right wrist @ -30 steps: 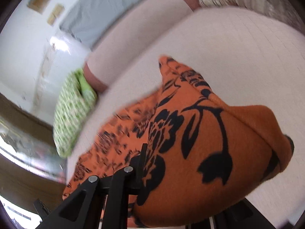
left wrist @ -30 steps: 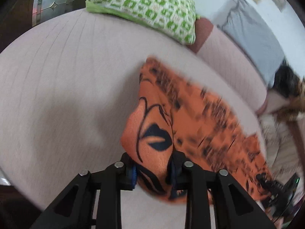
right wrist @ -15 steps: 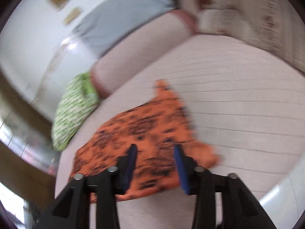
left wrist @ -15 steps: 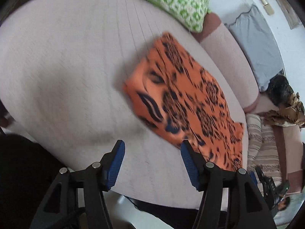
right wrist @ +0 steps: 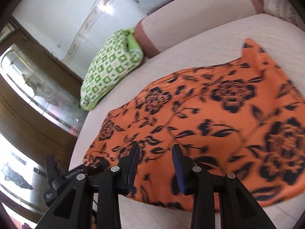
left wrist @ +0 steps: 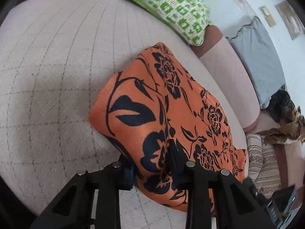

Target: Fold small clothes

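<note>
Orange garment (left wrist: 171,114) with black floral print, folded into a long strip, lying flat on pale quilted bedding.

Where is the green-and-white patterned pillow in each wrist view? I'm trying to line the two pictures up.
Left wrist: the green-and-white pillow lies at the top centre, beyond the far end of the orange floral garment.
Right wrist: the pillow sits left of centre in the upper half, past the garment's left end.
Shared landmark: the pink bolster touching the pillow's end.
</note>
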